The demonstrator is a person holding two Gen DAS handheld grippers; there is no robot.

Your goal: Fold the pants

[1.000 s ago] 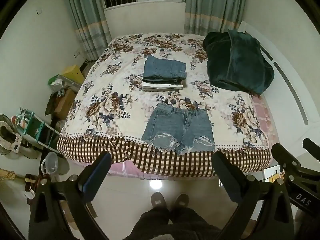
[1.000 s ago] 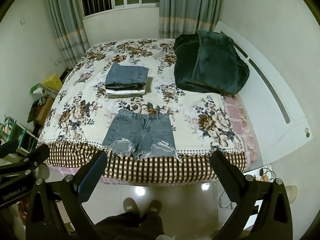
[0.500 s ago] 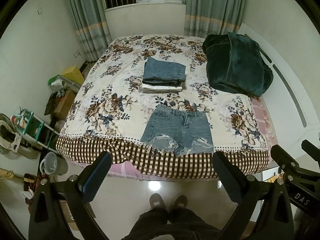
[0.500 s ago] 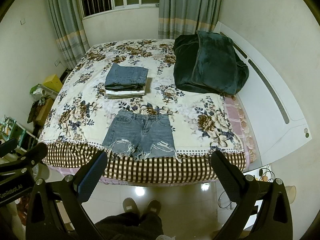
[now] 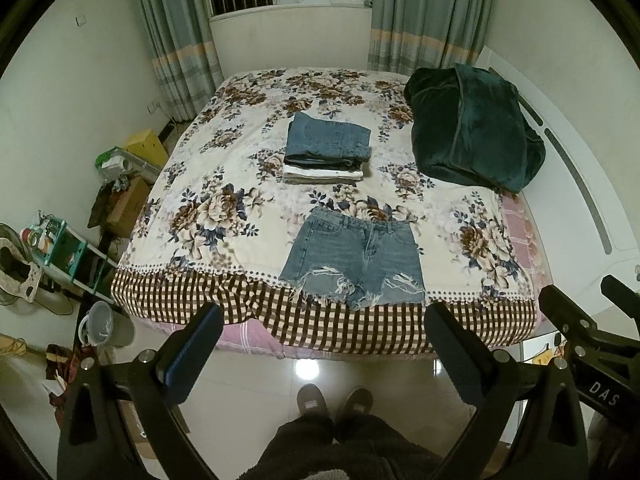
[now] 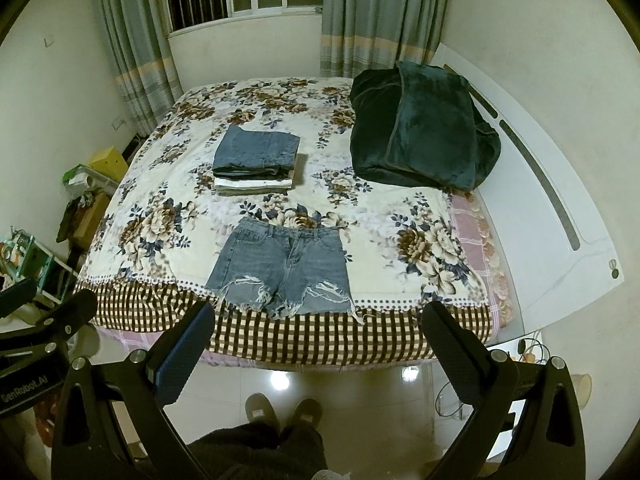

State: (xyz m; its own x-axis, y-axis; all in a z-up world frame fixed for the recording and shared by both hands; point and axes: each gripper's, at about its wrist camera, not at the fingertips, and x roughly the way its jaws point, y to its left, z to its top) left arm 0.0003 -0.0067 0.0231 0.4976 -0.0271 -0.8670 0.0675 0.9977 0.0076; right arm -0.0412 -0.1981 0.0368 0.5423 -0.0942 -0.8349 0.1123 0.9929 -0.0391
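Note:
A pair of frayed light-blue denim shorts point(image 5: 354, 258) lies flat and unfolded at the near edge of the bed, waistband away from me; it also shows in the right wrist view point(image 6: 282, 266). Behind it sits a stack of folded pants point(image 5: 326, 152) with a denim pair on top, also in the right wrist view point(image 6: 256, 158). My left gripper point(image 5: 322, 342) is open and empty, held over the floor short of the bed. My right gripper point(image 6: 316, 340) is open and empty, likewise short of the bed.
The bed with a floral cover point(image 5: 224, 200) fills the middle. A dark green blanket point(image 5: 472, 128) is heaped at its far right by the white headboard point(image 6: 560, 216). Boxes, a shelf and a bucket point(image 5: 102, 324) stand on the floor at left. My slippered feet point(image 5: 334, 398) are below.
Both grippers have tilted or drawn back slightly, so the bed sits a little lower and nearer in both views. Nothing on the bed has moved.

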